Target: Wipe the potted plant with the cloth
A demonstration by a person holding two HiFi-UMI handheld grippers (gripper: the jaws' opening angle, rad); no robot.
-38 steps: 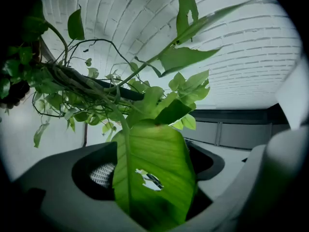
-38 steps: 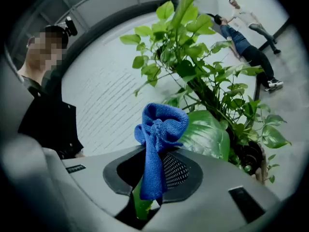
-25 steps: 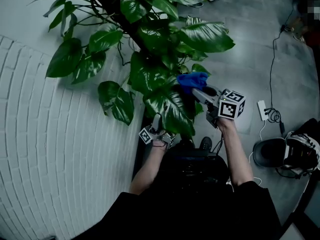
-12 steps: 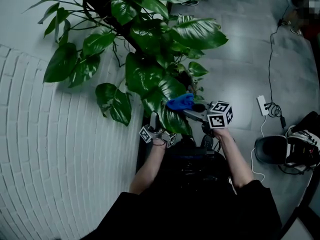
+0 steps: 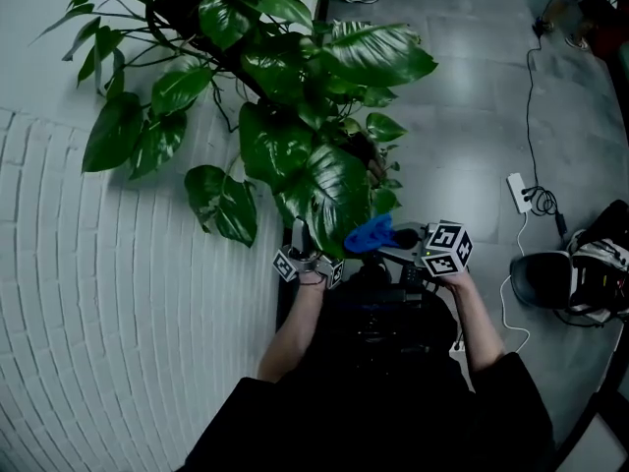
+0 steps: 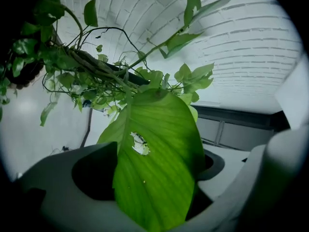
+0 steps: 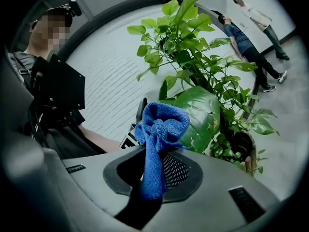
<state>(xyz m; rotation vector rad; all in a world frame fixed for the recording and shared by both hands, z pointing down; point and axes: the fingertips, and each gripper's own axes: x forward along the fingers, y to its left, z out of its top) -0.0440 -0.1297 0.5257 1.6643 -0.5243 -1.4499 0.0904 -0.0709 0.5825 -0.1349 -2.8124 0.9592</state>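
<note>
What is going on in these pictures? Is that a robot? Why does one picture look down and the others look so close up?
It's not a robot. A person holds a hand tool, called a gripper, in each hand. The head view comes from a camera on the person's head. It looks down at a potted plant on a grey floor beside a white brick wall. The other two pictures come from cameras riding on the grippers. The left gripper is closed on a big leaf. The right gripper pinches a bunched blue cloth, close to that leaf.
</note>
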